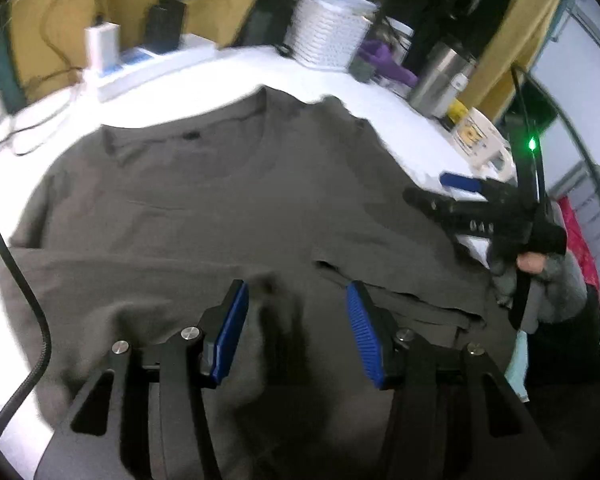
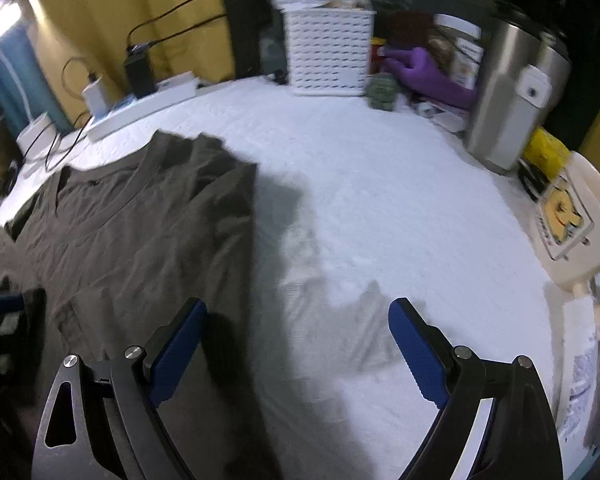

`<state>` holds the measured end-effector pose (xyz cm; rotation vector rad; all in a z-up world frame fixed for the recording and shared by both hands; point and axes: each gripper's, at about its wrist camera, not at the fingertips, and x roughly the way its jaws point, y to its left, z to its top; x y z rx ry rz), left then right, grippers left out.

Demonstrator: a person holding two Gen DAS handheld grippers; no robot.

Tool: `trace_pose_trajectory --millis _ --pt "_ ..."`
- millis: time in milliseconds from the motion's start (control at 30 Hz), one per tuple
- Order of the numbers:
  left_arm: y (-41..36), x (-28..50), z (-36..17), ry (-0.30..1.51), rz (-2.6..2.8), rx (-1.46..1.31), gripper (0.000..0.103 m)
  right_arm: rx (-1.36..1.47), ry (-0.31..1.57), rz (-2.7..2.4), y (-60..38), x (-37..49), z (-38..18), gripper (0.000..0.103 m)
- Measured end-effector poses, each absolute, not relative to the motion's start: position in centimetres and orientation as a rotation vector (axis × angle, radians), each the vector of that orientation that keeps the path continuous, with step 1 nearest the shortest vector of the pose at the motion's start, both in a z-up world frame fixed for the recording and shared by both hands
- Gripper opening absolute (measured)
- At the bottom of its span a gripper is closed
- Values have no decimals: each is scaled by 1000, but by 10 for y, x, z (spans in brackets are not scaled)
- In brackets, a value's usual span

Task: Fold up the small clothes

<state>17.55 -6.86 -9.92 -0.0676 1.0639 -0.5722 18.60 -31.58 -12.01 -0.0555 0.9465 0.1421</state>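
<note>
A grey-brown t-shirt (image 1: pixel 228 208) lies flat on the white table cover (image 1: pixel 396 120), collar at the far side, with its near hem folded up in a loose layer. My left gripper (image 1: pixel 298 292) is open just above the folded near part and holds nothing. My right gripper (image 2: pixel 296 308) is open and empty over the bare white cover, its left finger above the shirt's right edge (image 2: pixel 140 248). The right gripper also shows in the left wrist view (image 1: pixel 440 188) at the shirt's right side.
At the back stand a white woven basket (image 2: pixel 328 52), a steel canister (image 2: pixel 512 92), a purple glove (image 2: pixel 432 76), a power strip with chargers (image 2: pixel 140 108) and cables. A cream box with a yellow picture (image 2: pixel 572 216) sits at the right edge.
</note>
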Motion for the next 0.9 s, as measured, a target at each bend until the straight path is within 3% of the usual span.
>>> trace_pose_trajectory --millis 400,633,733,900 --pt "-2 126 -87 1004 -391 -108 51 -79 884 136 -309 157 -99 93" --pt "-13 82 -73 948 -451 -70 51 -53 850 97 -326 114 -92 93" --pt "-20 64 -67 924 -495 -62 60 -57 856 88 -330 96 -96 93" --pt "-33 40 -71 923 -532 -38 62 -50 857 79 -337 65 -104 93"
